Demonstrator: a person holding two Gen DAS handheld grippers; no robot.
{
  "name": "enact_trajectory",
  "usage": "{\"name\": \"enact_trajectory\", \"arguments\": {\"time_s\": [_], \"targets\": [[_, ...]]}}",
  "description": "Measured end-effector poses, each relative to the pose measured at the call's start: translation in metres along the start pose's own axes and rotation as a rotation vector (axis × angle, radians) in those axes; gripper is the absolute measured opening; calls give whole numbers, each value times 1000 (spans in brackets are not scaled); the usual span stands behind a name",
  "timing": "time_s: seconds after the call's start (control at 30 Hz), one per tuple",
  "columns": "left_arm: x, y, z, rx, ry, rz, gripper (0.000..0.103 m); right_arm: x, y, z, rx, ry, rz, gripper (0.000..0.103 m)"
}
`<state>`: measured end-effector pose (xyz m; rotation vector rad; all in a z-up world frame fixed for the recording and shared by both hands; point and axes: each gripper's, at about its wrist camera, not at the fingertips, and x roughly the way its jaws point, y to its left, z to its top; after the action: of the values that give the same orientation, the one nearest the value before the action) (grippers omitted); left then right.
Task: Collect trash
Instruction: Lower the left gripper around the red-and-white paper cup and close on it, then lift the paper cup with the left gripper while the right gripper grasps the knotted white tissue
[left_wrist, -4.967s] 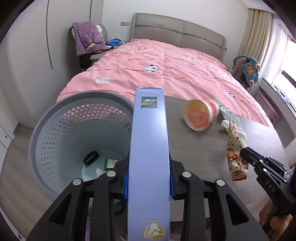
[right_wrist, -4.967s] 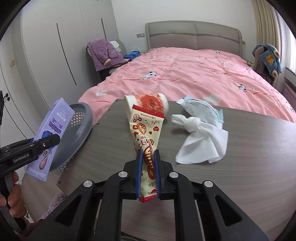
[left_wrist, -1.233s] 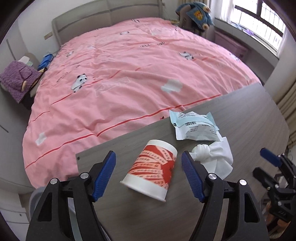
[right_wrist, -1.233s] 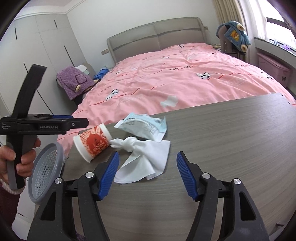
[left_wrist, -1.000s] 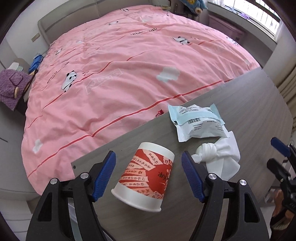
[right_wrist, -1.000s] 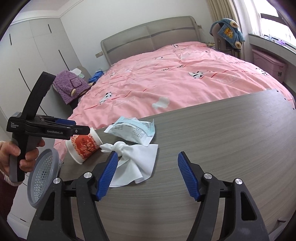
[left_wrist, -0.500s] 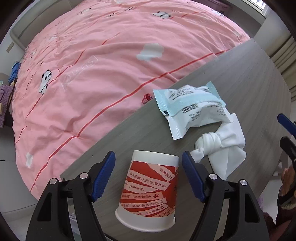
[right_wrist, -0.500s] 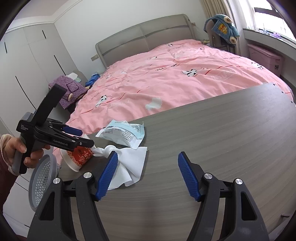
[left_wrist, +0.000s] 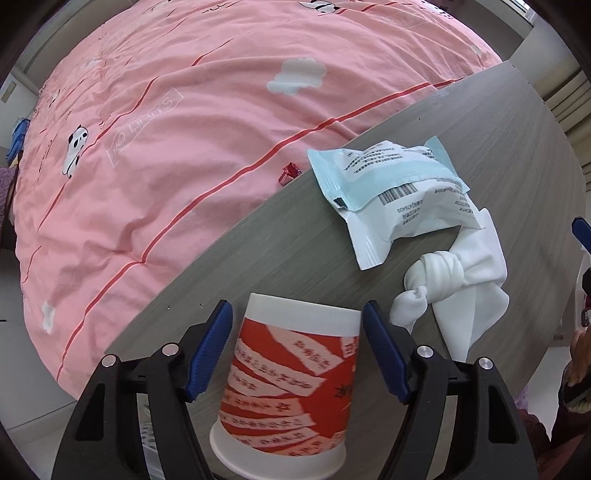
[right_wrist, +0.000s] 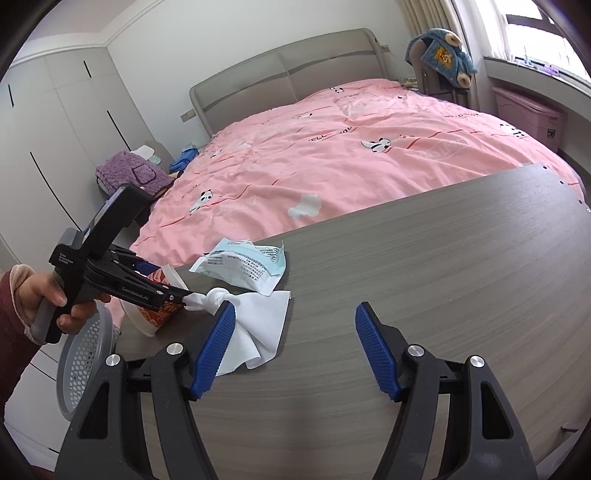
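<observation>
Fingers (left_wrist: 207, 354) of the left gripper (left_wrist: 297, 354) straddle the cup (left_wrist: 291, 384) — released, on its side near the bench (left_wrist: 280, 266) corner, base pointing bedward; right gripper (right_wrist: 293, 347) spread, empty.

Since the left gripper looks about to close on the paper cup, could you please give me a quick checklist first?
1. Left gripper open: ok.
2. Paper cup lying between its fingers: ok.
3. Fingers touching the cup: cannot tell.
4. Knotted white cloth clear of the grasp: not ok, its tail lies at the right-side finger.
5. Right gripper open and holding nothing: ok.
6. Mesh bin beside the table: ok.
</observation>
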<state>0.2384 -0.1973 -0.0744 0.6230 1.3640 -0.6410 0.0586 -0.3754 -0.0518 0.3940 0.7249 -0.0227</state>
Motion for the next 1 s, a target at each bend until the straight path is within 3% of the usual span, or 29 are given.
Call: {"name": "enact_trajectory", "arguments": {"time_s": [0.03, 0.1, 0.37, 0.63, 1.0], "targets": [[0, 0, -1, -5, -3, -2, 60, -1, 0, 0, -1, -1, -1, 66], [-1, 1, -4, -22, -16, -10, 56, -2, 1, -1, -2, -3, -2, 66], [-27, 11, -30, -140, -169, -22, 56, -6, 12, -3, -21, -5, 5, 66], [-47, 2, -80, -291, -376, 64, 56, -6, 28, -8, -56, -4, 25, 66], [-60, 0, -138, -500, -564, 136, 56, -1, 45, -27, -110, 11, 37, 66]]}}
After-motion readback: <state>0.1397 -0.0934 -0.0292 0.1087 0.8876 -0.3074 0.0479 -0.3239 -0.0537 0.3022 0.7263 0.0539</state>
